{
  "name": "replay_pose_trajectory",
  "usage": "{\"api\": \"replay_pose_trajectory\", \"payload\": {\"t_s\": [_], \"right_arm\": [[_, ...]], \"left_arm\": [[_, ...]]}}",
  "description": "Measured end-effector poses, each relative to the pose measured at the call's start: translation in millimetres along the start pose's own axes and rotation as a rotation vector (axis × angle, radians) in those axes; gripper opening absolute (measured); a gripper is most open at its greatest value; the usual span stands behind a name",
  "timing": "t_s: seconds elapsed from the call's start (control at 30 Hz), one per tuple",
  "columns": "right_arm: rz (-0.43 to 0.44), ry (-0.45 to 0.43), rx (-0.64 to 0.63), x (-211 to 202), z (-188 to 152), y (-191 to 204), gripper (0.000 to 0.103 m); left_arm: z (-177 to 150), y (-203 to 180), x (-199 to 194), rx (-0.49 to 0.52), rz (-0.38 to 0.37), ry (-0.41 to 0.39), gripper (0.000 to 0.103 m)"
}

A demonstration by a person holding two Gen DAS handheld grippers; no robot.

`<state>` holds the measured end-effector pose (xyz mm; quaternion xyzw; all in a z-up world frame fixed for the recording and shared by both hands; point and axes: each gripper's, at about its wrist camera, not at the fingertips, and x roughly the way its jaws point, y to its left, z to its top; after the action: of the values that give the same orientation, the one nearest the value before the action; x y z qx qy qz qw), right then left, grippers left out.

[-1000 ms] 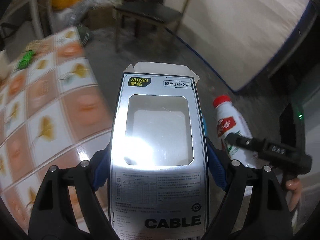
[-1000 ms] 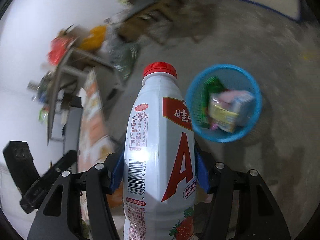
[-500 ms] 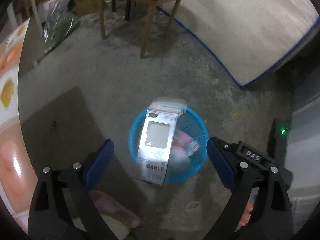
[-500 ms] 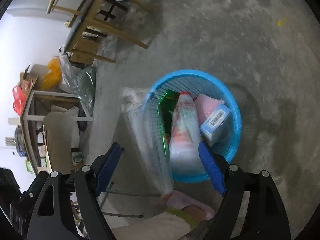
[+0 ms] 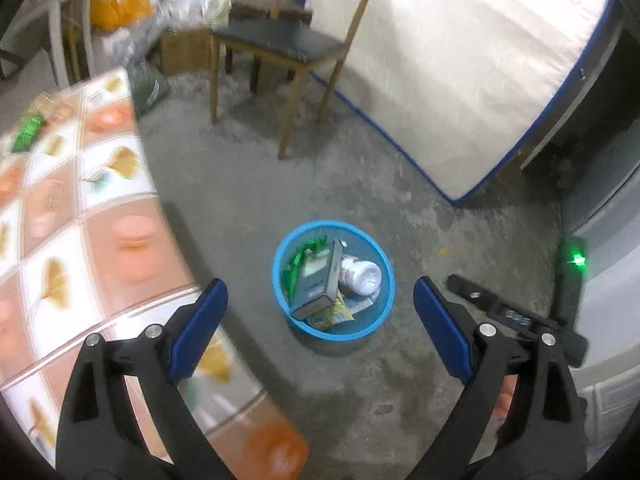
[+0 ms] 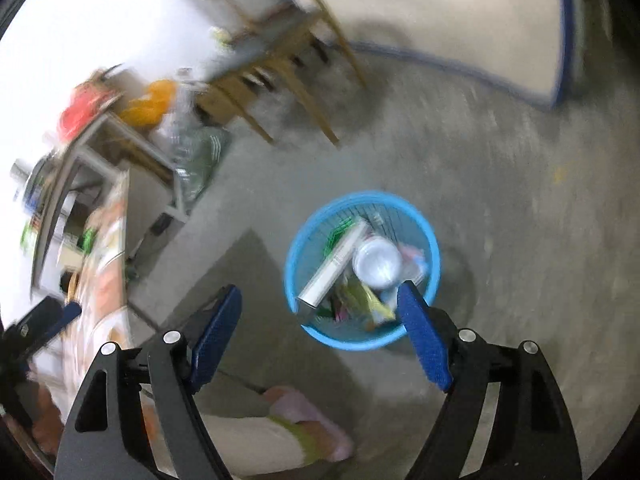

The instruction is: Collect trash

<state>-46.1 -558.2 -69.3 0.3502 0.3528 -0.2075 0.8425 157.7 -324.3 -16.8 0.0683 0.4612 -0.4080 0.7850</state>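
A blue mesh trash basket (image 5: 280, 276) (image 6: 292, 280) stands on the concrete floor, below both grippers. Inside it lie the silver cable box (image 5: 318, 280) (image 6: 334, 264), the white drink bottle (image 5: 360, 274) (image 6: 378, 262), green packaging (image 5: 296, 262) and other wrappers. My left gripper (image 5: 320, 304) hangs above the basket with its blue pads wide apart and nothing between them. My right gripper (image 6: 320, 316) is also above the basket; its jaws are opening, and they hold nothing. The right gripper also shows in the left wrist view (image 5: 516, 316).
A table with a patterned orange-and-white cloth (image 5: 80, 216) lies to the left, a green packet (image 5: 26, 132) on its far part. A wooden chair (image 5: 288, 48) and a leaning mattress (image 5: 460, 60) stand behind the basket. A person's slippered foot (image 6: 308, 412) is near the basket.
Both grippers let go: the cable box and the drink bottle dropped into the blue basket. Both views then lifted, showing the basket smaller and the table edge again.
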Motion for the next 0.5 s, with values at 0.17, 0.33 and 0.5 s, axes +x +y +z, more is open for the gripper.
{"api": "replay_pose_trajectory", "payload": {"t_s": [0.17,0.33,0.5], "right_arm": [[0.010,-0.218,-0.311,-81,-22,81,0.096],[0.016,-0.327,-0.469,-121,-52,133,0.096],[-0.013,-0.300,-0.520,-134,-87,169,0.096]], "left_arm": [[-29,3,-78,-0.018,0.123,-0.150,0.094],[-72,8,-133,-0.069,0.294,-0.249,0.094],[-118,20,-158,-0.096,0.434,-0.230,0.094]]}}
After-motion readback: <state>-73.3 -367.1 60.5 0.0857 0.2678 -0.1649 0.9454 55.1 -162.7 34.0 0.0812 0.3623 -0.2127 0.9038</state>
